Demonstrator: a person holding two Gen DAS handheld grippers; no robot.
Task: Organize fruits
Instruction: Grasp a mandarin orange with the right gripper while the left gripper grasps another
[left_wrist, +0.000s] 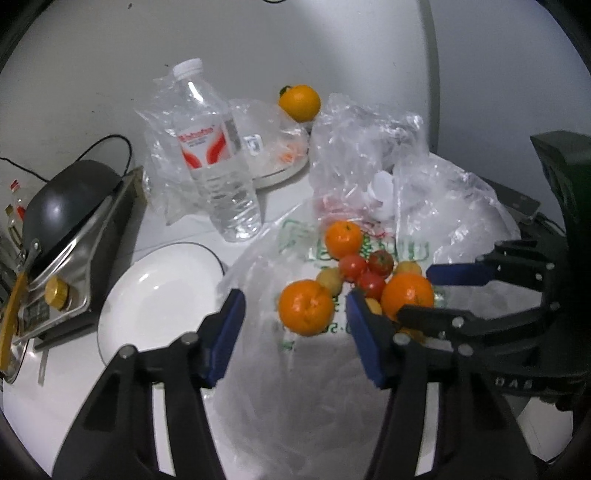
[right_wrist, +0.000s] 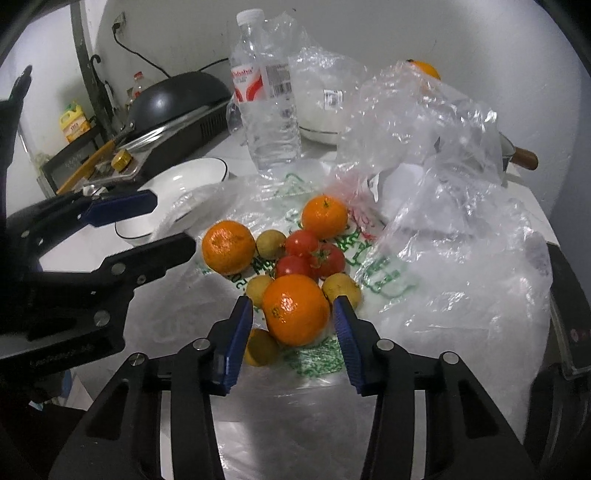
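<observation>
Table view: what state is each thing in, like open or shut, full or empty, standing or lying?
Left gripper, open, with an orange between its jaws, not pressed.
Right gripper, open, astride another orange.
Water bottle, upright, cap on.
White bowl, upright, empty.
Printed bag, spread out flat.

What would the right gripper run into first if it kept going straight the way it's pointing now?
Most likely the round orange tangerine lying between the right gripper fingers on the clear printed plastic bag. The blue pads flank it with small gaps, though depth is hard to judge.
</observation>
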